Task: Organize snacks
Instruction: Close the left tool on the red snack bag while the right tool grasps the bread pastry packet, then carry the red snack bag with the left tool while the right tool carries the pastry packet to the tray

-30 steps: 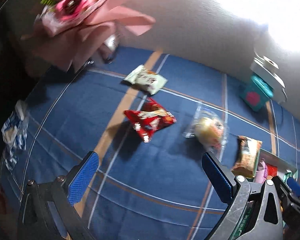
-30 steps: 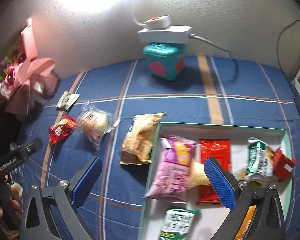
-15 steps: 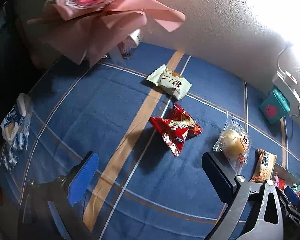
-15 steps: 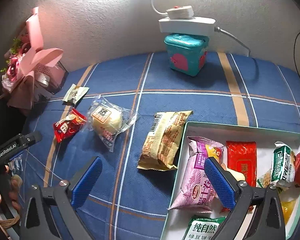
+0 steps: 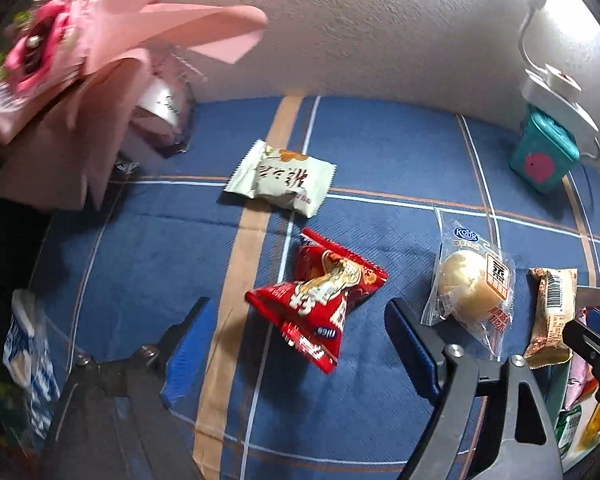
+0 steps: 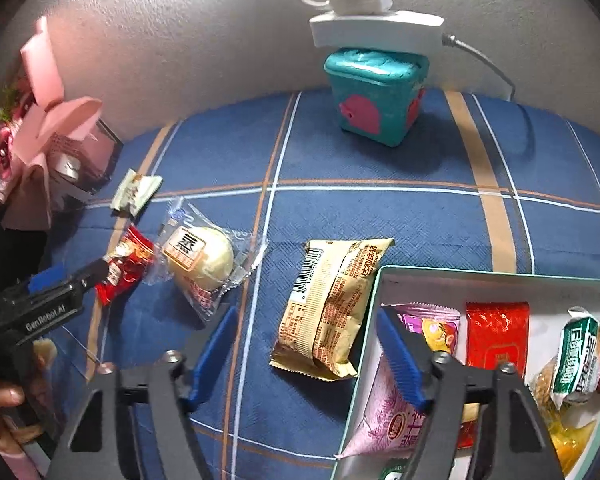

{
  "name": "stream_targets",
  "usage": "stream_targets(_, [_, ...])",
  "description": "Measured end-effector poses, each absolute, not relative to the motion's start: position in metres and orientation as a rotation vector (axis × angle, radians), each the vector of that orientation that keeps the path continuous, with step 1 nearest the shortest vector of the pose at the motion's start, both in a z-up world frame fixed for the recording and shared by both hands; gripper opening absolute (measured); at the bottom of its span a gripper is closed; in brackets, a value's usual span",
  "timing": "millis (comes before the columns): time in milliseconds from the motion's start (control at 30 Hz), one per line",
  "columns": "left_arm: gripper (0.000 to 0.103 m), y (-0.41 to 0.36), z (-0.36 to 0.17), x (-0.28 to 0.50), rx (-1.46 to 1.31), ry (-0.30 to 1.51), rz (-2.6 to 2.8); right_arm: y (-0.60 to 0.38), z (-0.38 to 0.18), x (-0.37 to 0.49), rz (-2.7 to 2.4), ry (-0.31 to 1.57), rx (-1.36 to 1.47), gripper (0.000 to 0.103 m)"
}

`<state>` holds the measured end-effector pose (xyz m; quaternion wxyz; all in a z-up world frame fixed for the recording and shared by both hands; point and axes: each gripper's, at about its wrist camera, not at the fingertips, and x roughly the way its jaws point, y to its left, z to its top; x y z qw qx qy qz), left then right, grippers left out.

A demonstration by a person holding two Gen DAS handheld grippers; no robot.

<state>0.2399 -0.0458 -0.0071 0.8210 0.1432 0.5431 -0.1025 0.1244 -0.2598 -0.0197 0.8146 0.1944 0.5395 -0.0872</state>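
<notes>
A red snack packet (image 5: 320, 296) lies on the blue checked cloth between the blue pads of my left gripper (image 5: 296, 320). Its jaws are closing, and the pads stand clear of the packet. In the right wrist view a tan packet (image 6: 332, 304) lies against the left rim of the pale green tray (image 6: 500, 274). My right gripper (image 6: 306, 316) straddles that packet with its jaws closing, and its pads do not press on it. The tray holds a pink packet (image 6: 396, 412), a red one (image 6: 496, 332) and a green one (image 6: 576, 354).
A wrapped bun (image 6: 200, 258) and a white packet (image 5: 282, 178) lie loose on the cloth. A pink bouquet (image 5: 80, 48) stands at the back left, and a teal box (image 6: 374, 98) under a power strip (image 6: 374, 24) is by the wall. A blue-white packet (image 5: 24, 352) lies far left.
Both grippers have sunk toward the cloth and their jaws have narrowed. The left one now frames the red packet, the right one the tan packet beside the tray.
</notes>
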Motion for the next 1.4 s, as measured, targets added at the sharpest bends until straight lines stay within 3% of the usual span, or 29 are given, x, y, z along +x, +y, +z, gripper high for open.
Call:
stream_targets(100, [0.072,-0.048,-0.014,0.247,0.316,1.170,-0.241,-0.259,-0.028,0.130,-0.180,1.174,0.429,0.061])
stream_targets(267, [0.064,-0.047,-0.025,0.256,0.298,1.202,-0.268,-0.258,-0.038,0.140,-0.182,1.204,0.423,0.060])
stream_targets(767, [0.064,-0.051,-0.045,0.265,0.311,1.228,-0.304,-0.243,-0.064,0.167,-0.183,1.275,0.378,0.056])
stream_targets(1200, [0.043,-0.048,-0.044,0.260,0.253,1.210,-0.272,-0.242,-0.069,0.172,-0.168,1.259,0.386,0.041])
stream_targets(1400, [0.040,-0.042,-0.033,0.243,0.205,1.209,-0.246,-0.239,-0.062,0.158,-0.153,1.238,0.407,0.040])
